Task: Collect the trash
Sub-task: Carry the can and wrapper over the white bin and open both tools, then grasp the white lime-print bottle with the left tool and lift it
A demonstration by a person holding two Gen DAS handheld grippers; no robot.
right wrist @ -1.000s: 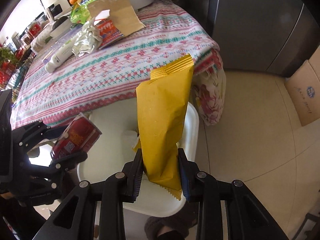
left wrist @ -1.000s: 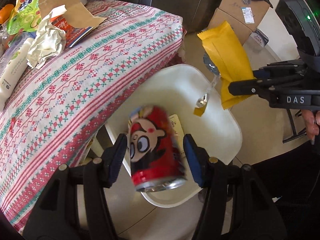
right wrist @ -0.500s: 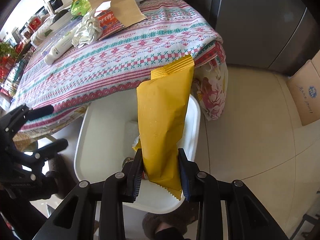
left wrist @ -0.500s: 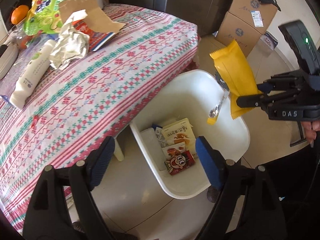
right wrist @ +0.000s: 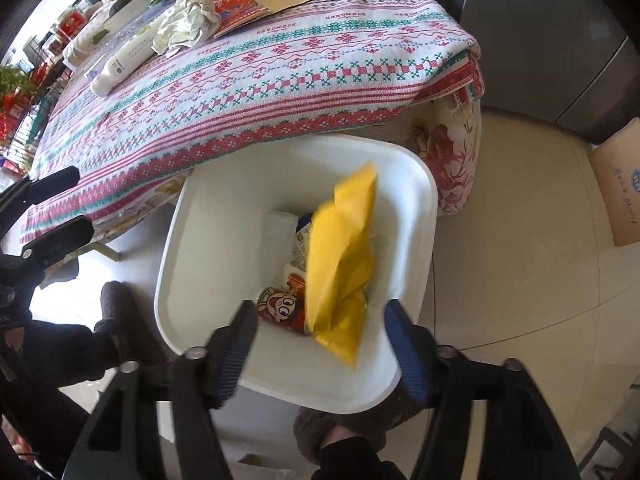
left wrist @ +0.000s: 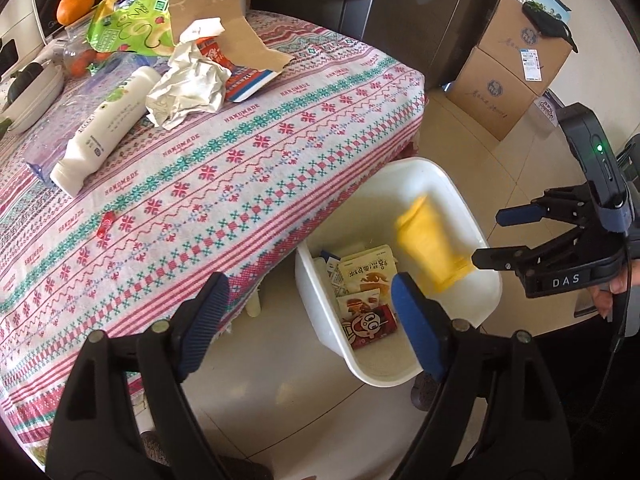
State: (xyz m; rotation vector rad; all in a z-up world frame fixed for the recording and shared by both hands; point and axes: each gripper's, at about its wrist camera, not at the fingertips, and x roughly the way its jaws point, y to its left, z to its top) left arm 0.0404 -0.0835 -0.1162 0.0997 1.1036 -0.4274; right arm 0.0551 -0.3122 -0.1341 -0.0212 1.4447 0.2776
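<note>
A white bin (left wrist: 452,196) (right wrist: 420,240) stands on the floor by the table's corner. A yellow packet (left wrist: 432,248) (right wrist: 344,264), blurred, is falling into it, free of both grippers. A red cartoon can (left wrist: 370,326) (right wrist: 280,308) and snack wrappers (left wrist: 366,266) lie in the bin. My left gripper (left wrist: 308,320) is open and empty above the bin's near side. My right gripper (right wrist: 320,348) (left wrist: 490,236) is open and empty above the bin's rim. On the table lie crumpled paper (left wrist: 188,84) (right wrist: 184,24), a white bottle (left wrist: 104,128) (right wrist: 124,60), a green bag (left wrist: 132,20) and torn cardboard (left wrist: 224,32).
The table has a patterned cloth (left wrist: 200,168) (right wrist: 260,80). Cardboard boxes (left wrist: 516,64) stand on the tiled floor at the back right. An orange (left wrist: 70,10) and a dish (left wrist: 28,92) sit at the table's far left. The person's slippered feet (right wrist: 116,308) are beside the bin.
My left gripper let go of the red can, which now lies in the bin, and drew back. My right gripper has just opened and the yellow packet is dropping into the bin.
</note>
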